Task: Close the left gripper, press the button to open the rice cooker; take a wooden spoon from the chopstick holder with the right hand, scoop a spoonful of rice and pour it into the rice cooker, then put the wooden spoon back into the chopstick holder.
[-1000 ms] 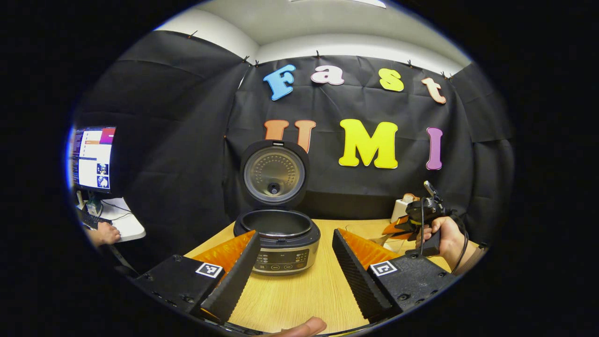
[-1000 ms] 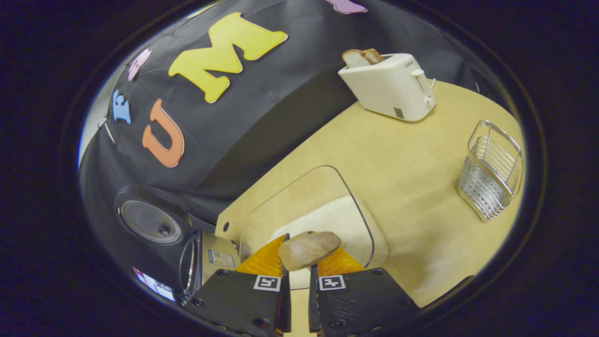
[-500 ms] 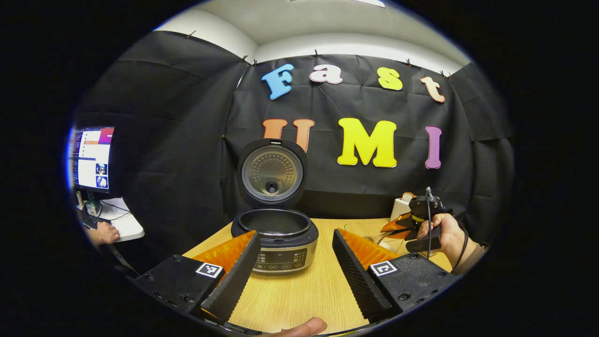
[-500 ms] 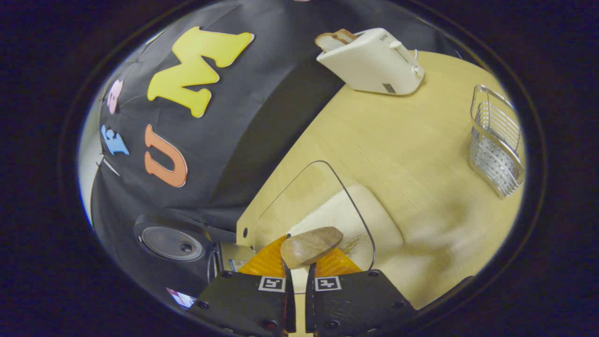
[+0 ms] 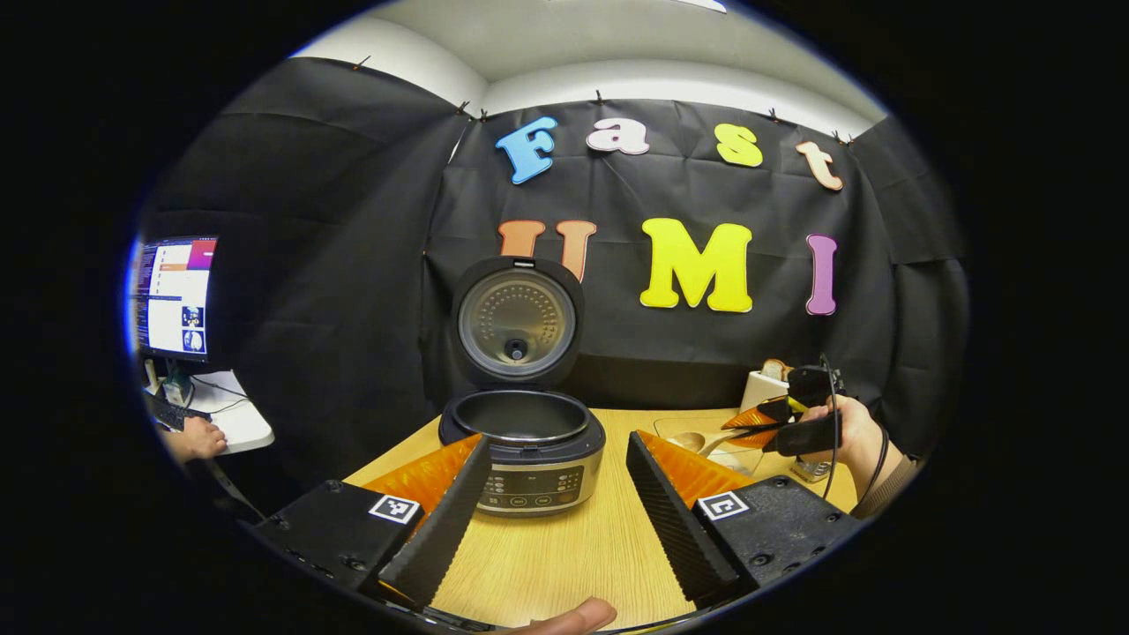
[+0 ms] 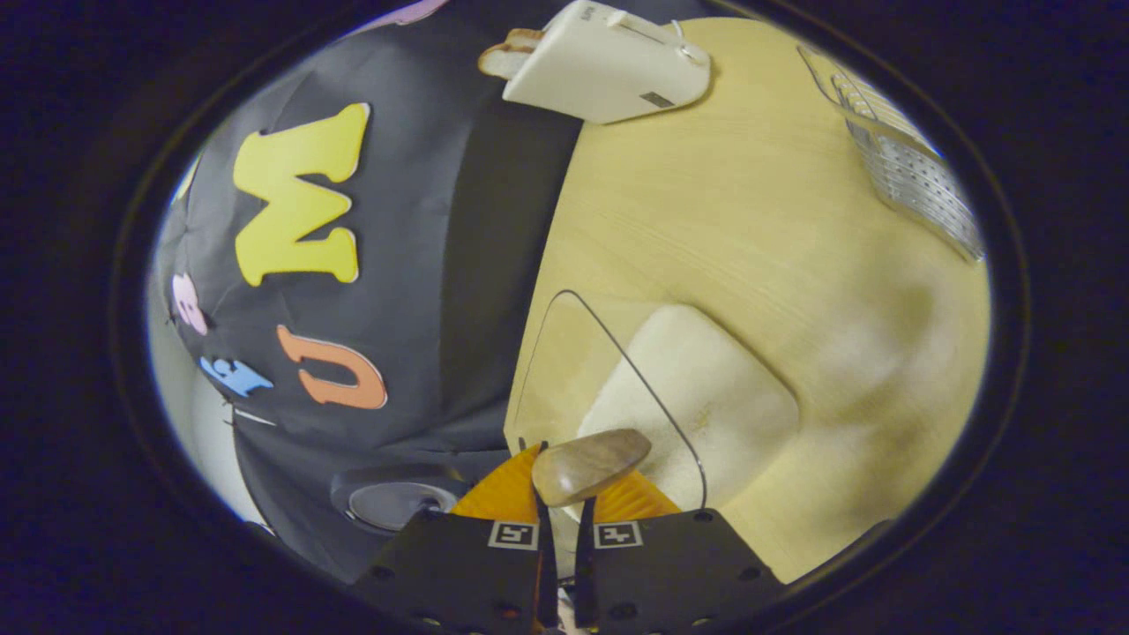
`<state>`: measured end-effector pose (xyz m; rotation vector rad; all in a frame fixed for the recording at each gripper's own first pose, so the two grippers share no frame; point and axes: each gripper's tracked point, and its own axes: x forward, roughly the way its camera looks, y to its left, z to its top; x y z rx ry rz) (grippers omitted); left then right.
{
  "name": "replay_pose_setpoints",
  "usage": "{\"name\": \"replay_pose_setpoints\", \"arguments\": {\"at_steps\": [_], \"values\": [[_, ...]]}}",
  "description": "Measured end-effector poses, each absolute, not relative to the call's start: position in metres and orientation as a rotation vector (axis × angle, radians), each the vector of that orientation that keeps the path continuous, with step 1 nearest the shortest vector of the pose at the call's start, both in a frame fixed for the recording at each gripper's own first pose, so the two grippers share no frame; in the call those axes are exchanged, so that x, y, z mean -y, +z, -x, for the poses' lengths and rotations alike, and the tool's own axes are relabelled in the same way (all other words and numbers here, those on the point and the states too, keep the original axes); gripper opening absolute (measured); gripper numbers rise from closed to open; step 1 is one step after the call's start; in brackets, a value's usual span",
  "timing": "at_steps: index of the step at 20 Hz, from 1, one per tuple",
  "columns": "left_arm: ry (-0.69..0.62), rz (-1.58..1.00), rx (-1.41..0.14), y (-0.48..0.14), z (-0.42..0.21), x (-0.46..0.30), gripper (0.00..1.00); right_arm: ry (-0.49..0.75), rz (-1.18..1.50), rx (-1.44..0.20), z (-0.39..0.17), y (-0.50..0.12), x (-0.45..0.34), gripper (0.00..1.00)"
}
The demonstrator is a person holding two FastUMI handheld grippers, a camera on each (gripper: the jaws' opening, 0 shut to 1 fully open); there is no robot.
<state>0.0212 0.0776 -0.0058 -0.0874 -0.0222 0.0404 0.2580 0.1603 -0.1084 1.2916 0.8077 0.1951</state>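
The right gripper [image 6: 558, 520] is clamped on the handle of the brown oval-bowled wooden spoon [image 6: 589, 463], its 2 fingers pressed together on it. The spoon's bowl hangs over the clear glass bowl of white rice [image 6: 697, 397] on the pale wooden table [image 6: 750, 212]. The left gripper [image 5: 556, 511] waits near the table edge, fingers wide apart and empty, facing the black and silver round rice cooker [image 5: 522, 450], whose lid stands open.

The spoon looks light, stiff and smooth, so a grip low on the handle should steady it. Loose rice probably spills with any tilt. The silver wire chopstick holder [image 6: 900, 150] stands far right, well apart.
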Motion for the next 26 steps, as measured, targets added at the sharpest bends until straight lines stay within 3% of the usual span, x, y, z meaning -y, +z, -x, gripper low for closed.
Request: {"name": "replay_pose_setpoints", "arguments": {"at_steps": [9, 18, 26], "values": [[0.06, 0.096, 0.018, -0.006, -0.022, -0.085, 0.98, 0.156, -1.475, -0.744, -0.253, -0.099, -0.136, 0.08], [0.073, 0.084, 0.03, -0.002, -0.018, -0.086, 0.98, 0.27, -1.733, -0.642, -0.244, -0.054, -0.124, 0.08], [0.088, 0.077, 0.04, 0.001, -0.013, -0.094, 0.98, 0.304, -1.718, -0.668, -0.243, -0.037, -0.147, 0.08]]}}
